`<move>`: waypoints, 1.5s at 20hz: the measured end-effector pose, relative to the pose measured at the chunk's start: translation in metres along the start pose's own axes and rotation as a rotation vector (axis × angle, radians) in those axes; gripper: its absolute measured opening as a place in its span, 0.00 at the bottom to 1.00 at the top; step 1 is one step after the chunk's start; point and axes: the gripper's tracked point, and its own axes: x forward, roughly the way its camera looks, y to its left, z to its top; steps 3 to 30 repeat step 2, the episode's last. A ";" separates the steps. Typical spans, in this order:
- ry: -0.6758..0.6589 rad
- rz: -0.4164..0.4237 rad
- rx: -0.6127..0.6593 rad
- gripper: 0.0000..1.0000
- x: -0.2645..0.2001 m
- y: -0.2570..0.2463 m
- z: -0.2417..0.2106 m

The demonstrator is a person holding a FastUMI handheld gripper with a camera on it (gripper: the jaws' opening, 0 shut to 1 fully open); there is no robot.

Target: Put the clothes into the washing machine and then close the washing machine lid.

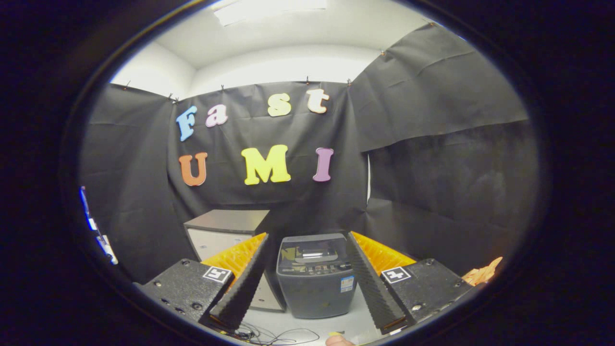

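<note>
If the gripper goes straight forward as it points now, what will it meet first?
Probably the small dark grey top-loading washing machine, which stands ahead between the open fingers of the gripper, nothing held. The way to it looks free, though depth is unclear.

Hand-held gripper (307, 283), seen along its two fingers: each finger (240, 288) is a long tapering wedge with a finely ribbed inner pad; the fingers stand apart with a wide gap between them; behind each sits a flat, dark, speckled mounting plate (185, 288) with rounded corners; small round screws (197, 305) are set into the plates; each plate carries a square white tag (217, 274) printed with a black block pattern.
</note>
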 end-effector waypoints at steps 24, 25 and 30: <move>0.004 0.022 -0.038 0.98 -0.021 -0.008 -0.004; 0.004 0.022 -0.038 0.98 -0.021 -0.008 -0.004; 0.004 0.022 -0.038 0.98 -0.021 -0.008 -0.004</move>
